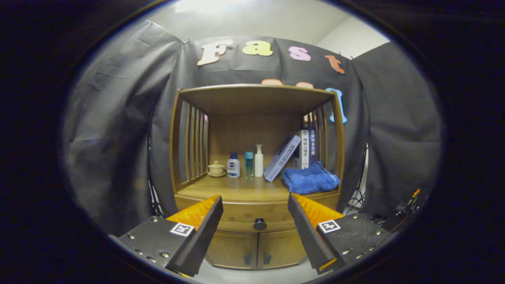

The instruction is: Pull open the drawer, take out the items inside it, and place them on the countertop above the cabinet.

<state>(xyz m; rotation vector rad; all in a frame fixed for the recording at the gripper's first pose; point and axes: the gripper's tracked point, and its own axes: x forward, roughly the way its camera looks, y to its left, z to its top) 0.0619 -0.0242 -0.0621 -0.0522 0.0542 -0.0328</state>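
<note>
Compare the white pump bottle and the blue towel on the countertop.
The pump bottle stands upright, tall and slim; the towel lies low, wide and folded. The bottle is white and hard-looking; the towel is blue and soft. The bottle stands well back, in a row with other bottles; the towel lies at the front edge. Both rest on the countertop, beyond the open gripper, whose fingers hold nothing and flank the drawer knob.

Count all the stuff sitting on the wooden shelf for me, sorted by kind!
Bottles: 3
Books: 2, though more may hide behind
Blue towel: 1
Lidded cup: 1
Total: 7
The gripper is open, ahead of the drawer knob.
</note>
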